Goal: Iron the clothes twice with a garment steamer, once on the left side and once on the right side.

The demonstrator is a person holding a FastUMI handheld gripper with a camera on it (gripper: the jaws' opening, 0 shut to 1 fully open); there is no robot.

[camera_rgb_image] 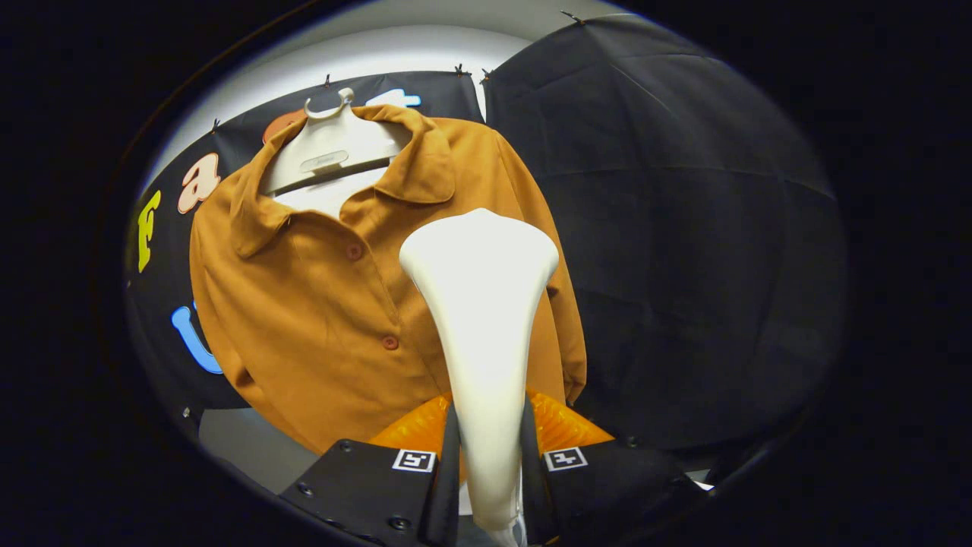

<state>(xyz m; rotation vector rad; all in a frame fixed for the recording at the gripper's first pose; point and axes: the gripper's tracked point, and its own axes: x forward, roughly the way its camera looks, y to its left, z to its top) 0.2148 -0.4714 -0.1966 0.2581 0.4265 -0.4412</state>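
A brown button-up shirt (319, 304) hangs on a white hanger (326, 156) against the booth wall. My gripper (490, 444) is shut on the handle of a white garment steamer (482, 304), both fingers pressing its narrow neck. The steamer's wide head points away from me, over the shirt's right half below the collar. Whether the head touches the cloth I cannot tell, since the head hides that part of the shirt. Two buttons run down the placket just left of the steamer.
Black cloth wall (683, 266) stands behind and to the right of the shirt. A pale floor or base strip (243, 444) lies below the shirt's hem, left of my fingers.
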